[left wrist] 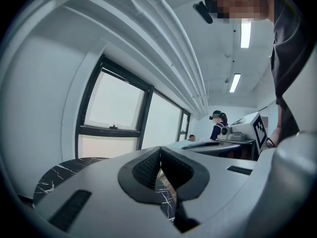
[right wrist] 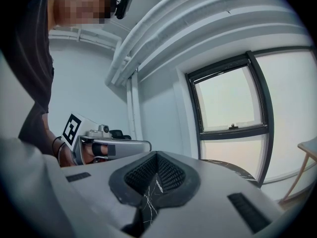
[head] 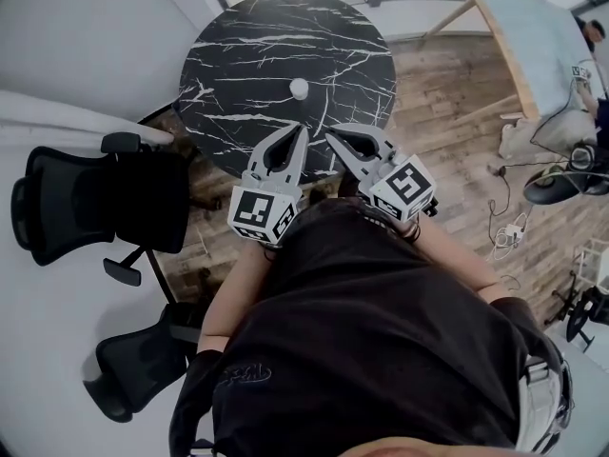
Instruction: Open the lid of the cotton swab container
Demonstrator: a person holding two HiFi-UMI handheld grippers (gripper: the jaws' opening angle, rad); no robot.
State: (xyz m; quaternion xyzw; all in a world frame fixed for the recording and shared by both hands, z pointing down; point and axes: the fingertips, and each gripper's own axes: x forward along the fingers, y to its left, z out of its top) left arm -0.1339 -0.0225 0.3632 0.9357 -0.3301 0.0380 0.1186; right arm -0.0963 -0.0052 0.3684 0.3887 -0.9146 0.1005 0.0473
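The cotton swab container stood near the middle of the round table, with bare marble out to every edge. The left gripper and right gripper hung clenched and empty over the near edge.

Looks like an office or lab workroom. Ahead of the left gripper and the right gripper is a round marble table on a wood-plank floor. Left of the left gripper are two mesh office chairs. Right of the right gripper — a wooden-legged table and loose cables. Overhead — strip lights and white pipes. Dark-framed windows stand beyond the tips.
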